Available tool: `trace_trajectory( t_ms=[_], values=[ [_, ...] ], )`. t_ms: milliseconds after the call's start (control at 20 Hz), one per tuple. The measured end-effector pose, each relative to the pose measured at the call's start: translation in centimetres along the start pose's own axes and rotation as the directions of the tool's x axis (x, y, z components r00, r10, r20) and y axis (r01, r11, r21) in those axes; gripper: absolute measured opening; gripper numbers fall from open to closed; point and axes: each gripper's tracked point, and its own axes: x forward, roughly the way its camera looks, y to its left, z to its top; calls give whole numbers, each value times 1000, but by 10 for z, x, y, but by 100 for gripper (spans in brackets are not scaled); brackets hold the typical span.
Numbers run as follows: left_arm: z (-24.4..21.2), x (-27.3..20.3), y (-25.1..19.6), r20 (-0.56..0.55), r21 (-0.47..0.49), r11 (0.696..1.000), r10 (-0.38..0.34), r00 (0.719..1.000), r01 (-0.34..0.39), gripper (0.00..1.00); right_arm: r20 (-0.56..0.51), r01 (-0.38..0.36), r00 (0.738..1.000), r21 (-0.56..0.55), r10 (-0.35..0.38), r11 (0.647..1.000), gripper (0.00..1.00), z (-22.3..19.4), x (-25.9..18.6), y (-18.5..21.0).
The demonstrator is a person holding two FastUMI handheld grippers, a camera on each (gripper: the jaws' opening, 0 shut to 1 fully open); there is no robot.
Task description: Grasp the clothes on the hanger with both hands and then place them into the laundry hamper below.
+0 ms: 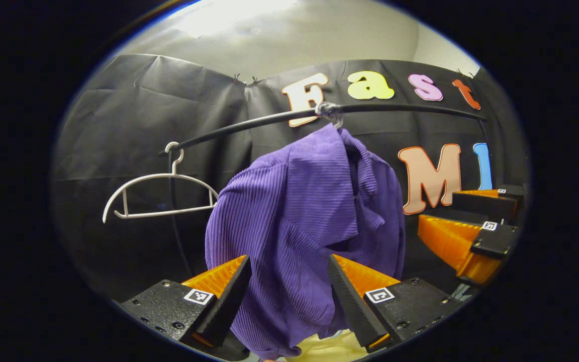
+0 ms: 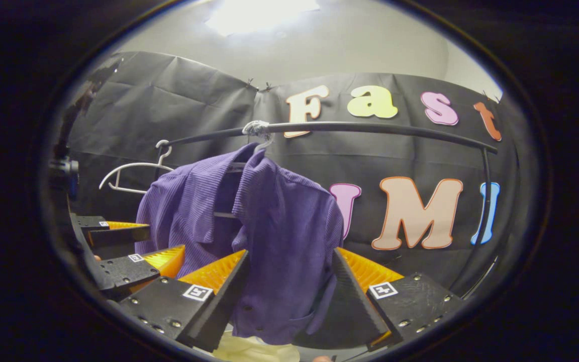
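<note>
I am holding both grippers, left gripper (image 1: 289, 281) and right gripper (image 2: 289, 274), wide apart around one purple shirt (image 1: 309, 226); one bare hanger (image 1: 159, 196) is hanging at nine o'clock.

Purple ribbed shirt (image 1: 299, 221) with collar, hanging on a hanger whose hook (image 1: 333, 114) sits on a black rail (image 1: 249, 123). Shirt bunched and lopsided, one shoulder slumped lower, fabric folded over itself at the collar. In the right gripper view the shirt (image 2: 264, 236) hangs open at the front, hanger bar partly visible inside, buttons along the lower front edge. Bottom hem hangs free just above some pale yellow fabric (image 1: 327, 349). Laundry hamper can't be made out.
</note>
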Motion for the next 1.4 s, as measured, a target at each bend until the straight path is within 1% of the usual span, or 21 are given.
trace_trajectory(
  t_ms=[250, 400, 450, 700, 800, 900, 1000, 1250, 1400],
  values=[
    [-31, 17, 3, -48, 30, 1000, 4, 999, -2, 94, -27, 26, 999, -2, -27, 1000, 97, -12, 5, -7],
    [-30, 24, 7, -43, 23, 1000, 10, 999, -9, 99, -32, 40, 999, -10, -40, 999, 97, -14, 7, -11],
    [-31, 28, 11, -42, 25, 1000, 11, 999, -10, 88, -33, 44, 998, -9, -44, 999, 97, -15, 9, -12],
    [-32, 38, 17, -48, 18, 1000, 2, 999, -1, 43, -32, 43, 999, -1, -43, 999, 97, -16, 17, -9],
    [-32, 38, 26, -50, 5, 1000, 22, 998, -22, 25, -37, 34, 999, -6, -35, 999, 97, -18, 21, -5],
    [-34, 39, 31, -56, -6, 999, 41, 998, -41, 2, -42, 23, 999, -3, -23, 1000, 97, -21, 24, -2],
    [-31, 37, 30, -56, -10, 999, 36, 998, -37, 0, -54, 5, 999, 9, -5, 1000, 98, -25, 28, 6],
    [-23, 28, 25, -53, -26, 1000, -7, 999, 6, 0, -82, -59, 995, 38, 61, 998, 97, -41, 32, 38],
    [-10, 18, 27, -27, -44, 999, -31, 999, 29, 0, -90, -100, 990, 58, 105, 993, 97, -47, 38, 59]
  ],
)
